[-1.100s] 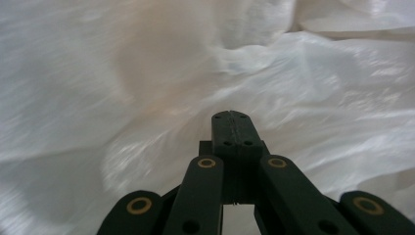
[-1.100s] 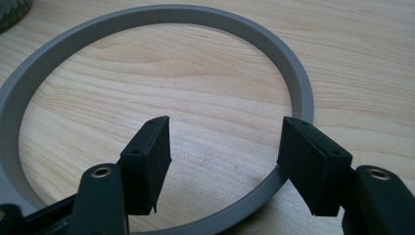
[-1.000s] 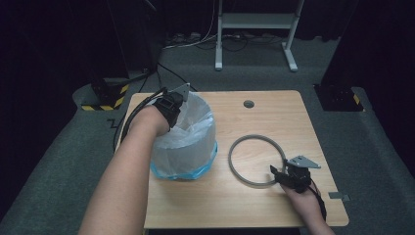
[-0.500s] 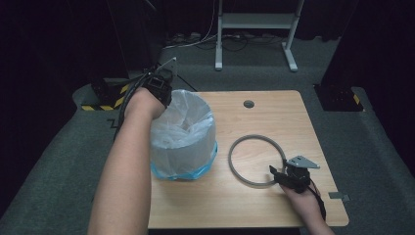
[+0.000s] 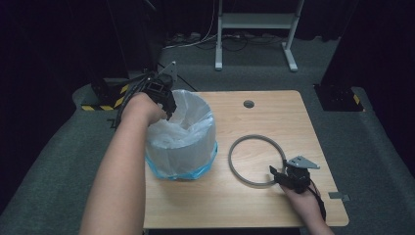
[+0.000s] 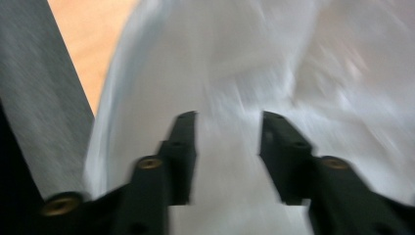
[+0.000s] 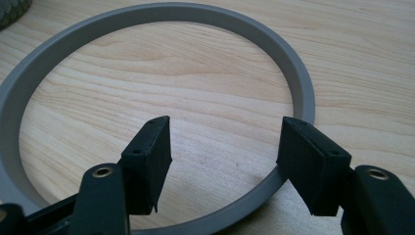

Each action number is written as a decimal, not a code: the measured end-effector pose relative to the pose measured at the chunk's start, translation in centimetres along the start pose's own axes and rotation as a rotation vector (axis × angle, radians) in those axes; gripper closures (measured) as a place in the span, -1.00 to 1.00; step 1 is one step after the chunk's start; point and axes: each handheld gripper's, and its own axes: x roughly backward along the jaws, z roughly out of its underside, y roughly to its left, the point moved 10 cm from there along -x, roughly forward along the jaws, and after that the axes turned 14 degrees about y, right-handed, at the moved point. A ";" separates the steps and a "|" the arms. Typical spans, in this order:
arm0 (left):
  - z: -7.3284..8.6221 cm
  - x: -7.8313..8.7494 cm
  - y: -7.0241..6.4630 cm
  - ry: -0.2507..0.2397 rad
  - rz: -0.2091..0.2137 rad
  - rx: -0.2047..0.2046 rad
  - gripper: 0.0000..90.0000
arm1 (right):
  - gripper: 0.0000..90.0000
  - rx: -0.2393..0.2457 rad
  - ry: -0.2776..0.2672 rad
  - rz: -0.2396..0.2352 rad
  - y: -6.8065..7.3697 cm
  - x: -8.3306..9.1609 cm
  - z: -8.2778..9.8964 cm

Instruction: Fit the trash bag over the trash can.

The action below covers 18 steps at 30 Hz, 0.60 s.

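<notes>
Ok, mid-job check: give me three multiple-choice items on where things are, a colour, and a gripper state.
1. Where does the grey ring lie?
A. flat on the table, right of the bin
B. on the bin's rim
C. on the floor

2. What colour is the band of bag at the foot of the lined bin?
A. red
B. blue
C. yellow

3. How do the right gripper's fingers stand?
A. clamped on the bag
B. open over the ring's near edge
C. shut on nothing

Answers: 1 A, the high view shows it on the wood beside the bin. 2 B, a blue edge wraps the bin's base. 3 B, the right gripper view shows a wide gap between the fingers.
</notes>
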 end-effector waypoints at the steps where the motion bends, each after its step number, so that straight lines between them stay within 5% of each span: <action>1: 0.9 0.7 0.0 0.009 0.004 0.010 0.04 | -0.18 0.002 0.001 0.000 0.0 0.0 0.0; 5: 4.0 2.2 -1.1 0.019 0.060 -0.008 0.07 | -0.19 0.004 0.002 0.000 0.2 -0.1 0.1; 9: 6.2 1.4 -2.3 0.080 0.089 -0.056 0.14 | -0.19 0.007 0.003 0.001 0.2 0.0 0.1; 12: 6.3 0.5 -2.7 0.098 0.064 -0.082 0.22 | -0.19 0.002 -0.003 0.002 0.2 0.1 0.0; 15: 5.7 -0.6 -2.7 0.104 0.041 -0.099 0.69 | -0.19 0.003 -0.003 0.004 0.1 0.1 0.0; 18: 5.0 -2.2 -2.9 0.132 0.026 -0.122 0.93 | -0.19 0.001 -0.003 0.006 0.0 0.1 0.0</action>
